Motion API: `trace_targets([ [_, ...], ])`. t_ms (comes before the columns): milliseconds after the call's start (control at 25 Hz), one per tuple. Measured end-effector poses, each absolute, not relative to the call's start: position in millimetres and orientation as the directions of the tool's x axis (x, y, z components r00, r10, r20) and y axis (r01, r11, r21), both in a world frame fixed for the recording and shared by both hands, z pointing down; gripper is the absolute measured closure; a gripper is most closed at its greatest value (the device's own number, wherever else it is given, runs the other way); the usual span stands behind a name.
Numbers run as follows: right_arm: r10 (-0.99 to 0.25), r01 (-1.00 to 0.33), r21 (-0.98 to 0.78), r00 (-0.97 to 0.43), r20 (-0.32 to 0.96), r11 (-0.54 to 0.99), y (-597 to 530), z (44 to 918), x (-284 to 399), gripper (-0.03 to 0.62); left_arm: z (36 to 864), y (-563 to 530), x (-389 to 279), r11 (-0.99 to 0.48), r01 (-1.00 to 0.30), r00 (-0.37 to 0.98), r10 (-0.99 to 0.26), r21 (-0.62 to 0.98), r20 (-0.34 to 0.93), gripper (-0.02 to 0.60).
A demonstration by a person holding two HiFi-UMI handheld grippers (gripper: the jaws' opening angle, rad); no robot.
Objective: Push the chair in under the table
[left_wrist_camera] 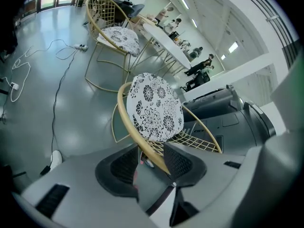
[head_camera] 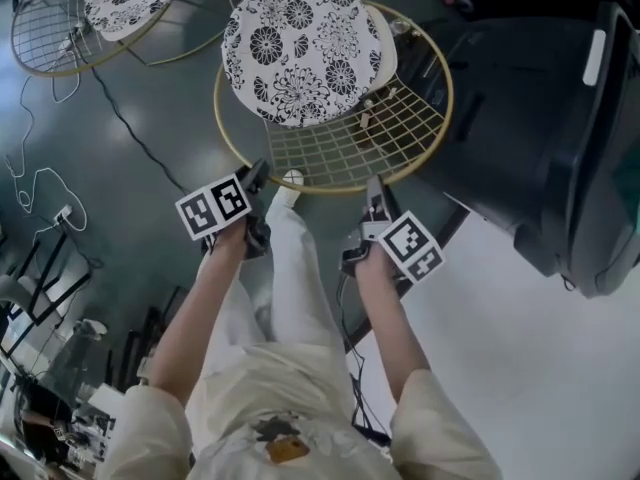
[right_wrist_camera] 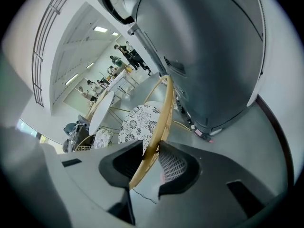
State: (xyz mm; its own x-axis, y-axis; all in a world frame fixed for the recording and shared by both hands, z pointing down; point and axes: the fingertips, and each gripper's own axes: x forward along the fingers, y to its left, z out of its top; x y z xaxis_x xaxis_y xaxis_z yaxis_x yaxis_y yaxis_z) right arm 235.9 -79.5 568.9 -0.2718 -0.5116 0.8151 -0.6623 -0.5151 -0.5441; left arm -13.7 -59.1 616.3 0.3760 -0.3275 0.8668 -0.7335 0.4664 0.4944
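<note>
The gold wire chair (head_camera: 330,190) with a black-and-white floral cushion (head_camera: 300,48) stands just ahead of me in the head view. My left gripper (head_camera: 258,173) is at the left of the seat back's rim. In the left gripper view the rim (left_wrist_camera: 126,122) runs between the pads of this gripper (left_wrist_camera: 151,160); it lies against the right pad with a gap to the left one, so the gripper is open. My right gripper (head_camera: 377,190) is at the right of the rim. In the right gripper view the rim (right_wrist_camera: 166,108) sits tight between both pads of that gripper (right_wrist_camera: 151,158).
A large dark grey machine (head_camera: 540,118) stands close to the chair's right. A second chair of the same kind (head_camera: 120,3) is at the far left, with cables (head_camera: 130,128) on the grey floor. A white round table (left_wrist_camera: 164,42) and people are farther back.
</note>
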Motion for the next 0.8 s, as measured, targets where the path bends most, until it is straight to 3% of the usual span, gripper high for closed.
trace_targets([
  [800,-0.605,-0.719,-0.537,-0.204,0.770,-0.442,-75.4,567.7,233.1,0.484,616.9,-54.7,-14.3,0.325,-0.741,0.466,-0.381,0.588,0.798,0.407],
])
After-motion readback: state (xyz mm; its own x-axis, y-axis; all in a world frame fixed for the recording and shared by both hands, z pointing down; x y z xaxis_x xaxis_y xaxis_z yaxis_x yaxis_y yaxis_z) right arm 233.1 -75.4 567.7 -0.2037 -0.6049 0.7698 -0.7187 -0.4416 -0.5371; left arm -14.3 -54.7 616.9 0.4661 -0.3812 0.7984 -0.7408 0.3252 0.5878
